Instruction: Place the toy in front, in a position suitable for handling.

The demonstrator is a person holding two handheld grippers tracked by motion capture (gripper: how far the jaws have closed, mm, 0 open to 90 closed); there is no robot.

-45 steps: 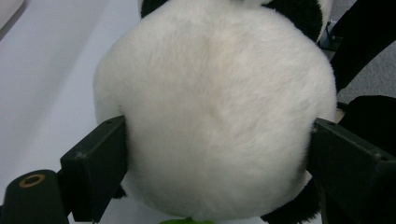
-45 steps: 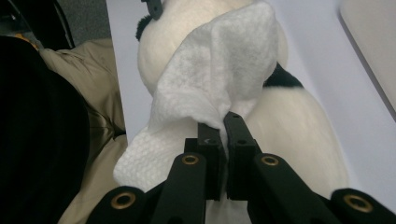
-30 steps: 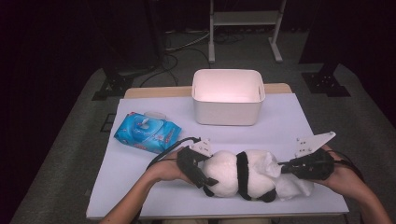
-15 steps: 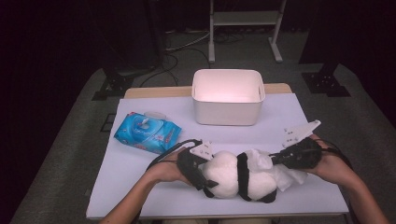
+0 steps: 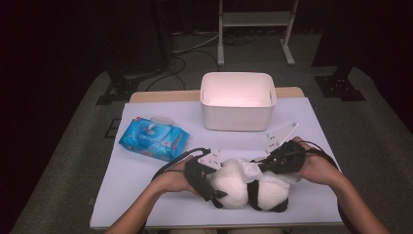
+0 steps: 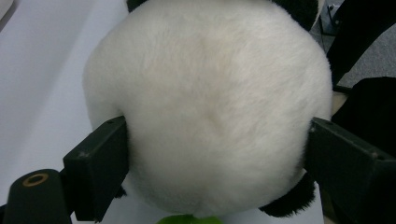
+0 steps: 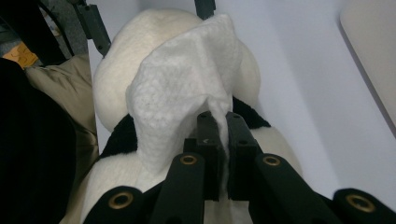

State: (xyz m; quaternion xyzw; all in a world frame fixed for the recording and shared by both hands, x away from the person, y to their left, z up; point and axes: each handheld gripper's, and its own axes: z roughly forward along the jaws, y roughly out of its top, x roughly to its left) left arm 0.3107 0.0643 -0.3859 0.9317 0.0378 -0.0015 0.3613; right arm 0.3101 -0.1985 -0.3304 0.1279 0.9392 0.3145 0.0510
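A plush panda point(image 5: 270, 195) lies on its side near the table's front edge. My left gripper point(image 5: 220, 187) is shut on its white head point(image 6: 210, 107), one jaw pressing on each side. My right gripper point(image 5: 259, 168) comes in from the right and is shut on a white wet wipe point(image 7: 177, 88). The wipe point(image 5: 247, 168) drapes over the top of the panda, between its head and its black band. In the right gripper view the jaws point(image 7: 217, 123) pinch a fold of the wipe, and the panda point(image 7: 114, 88) lies under it.
A white open bin point(image 5: 237, 114) stands at the back middle of the table. A blue pack of wipes point(image 5: 153, 138) lies at the left. The white table cover point(image 5: 136, 180) has bare room at the left front and right of the bin.
My right gripper has moved left with the wipe, from the panda's far right end across its body toward the head. The left gripper and the panda have stayed in place.
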